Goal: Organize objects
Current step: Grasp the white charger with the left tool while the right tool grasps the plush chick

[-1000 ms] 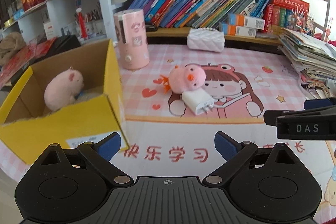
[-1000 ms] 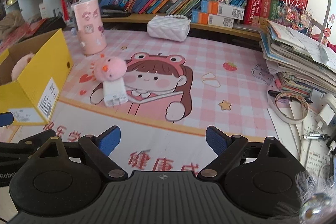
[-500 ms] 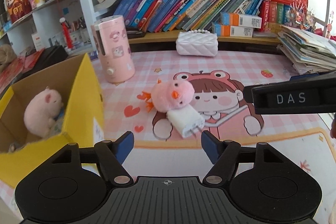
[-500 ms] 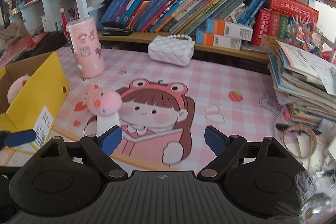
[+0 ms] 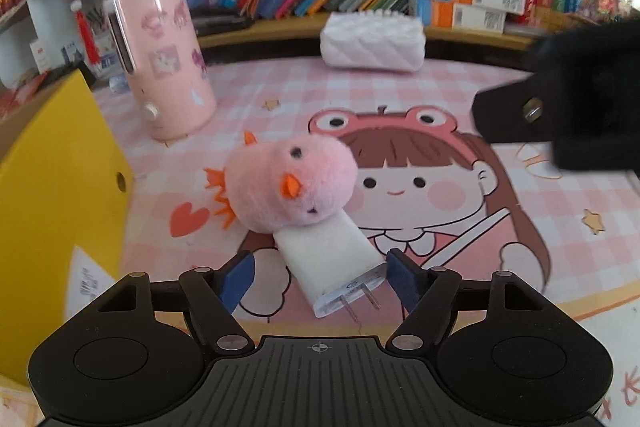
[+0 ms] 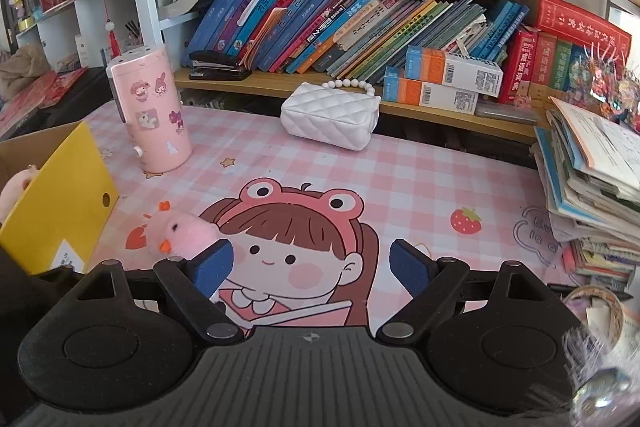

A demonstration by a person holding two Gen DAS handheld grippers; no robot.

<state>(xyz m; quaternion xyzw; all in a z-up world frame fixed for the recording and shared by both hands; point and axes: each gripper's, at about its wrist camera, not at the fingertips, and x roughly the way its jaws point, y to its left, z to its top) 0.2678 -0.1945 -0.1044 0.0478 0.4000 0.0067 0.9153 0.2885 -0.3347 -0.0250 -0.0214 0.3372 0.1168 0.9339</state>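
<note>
Left gripper (image 5: 318, 281) is spread wide and holding nothing, with its blue pads (image 5: 236, 281) either side of the plug end of the charger (image 5: 328, 267). The prongs point straight back at the tool and the white body runs forward between the fingers, angled a bit off their line. Neither pad looks to be touching it yet, though the right one is very close to the corner.

Sitting on the far end of the charger is the pink chick (image 5: 290, 187), a fuzzy pom-pom thing with an orange beak. Can't tell if it's attached to the charger or just resting on it.

My guess on handling: the charger is light, hard, smooth plastic, so it could slide or twist if pinched on a corner. Best bet is squeezing the two flat sides of the body, ahead of the prongs, not the prongs themselves. The chick is soft and would just squash, so not a great grip spot, and if it's loose it'll probably roll off on the lift.

Off to the tool's left is the yellow box (image 5: 60, 195), which looks like the drop spot. Further ahead-left stands a pink cup (image 5: 164, 59).

Right gripper (image 6: 308, 263) is also wide open and empty, hovering over the mat (image 6: 420, 179), with the chick just past its left finger.
</note>
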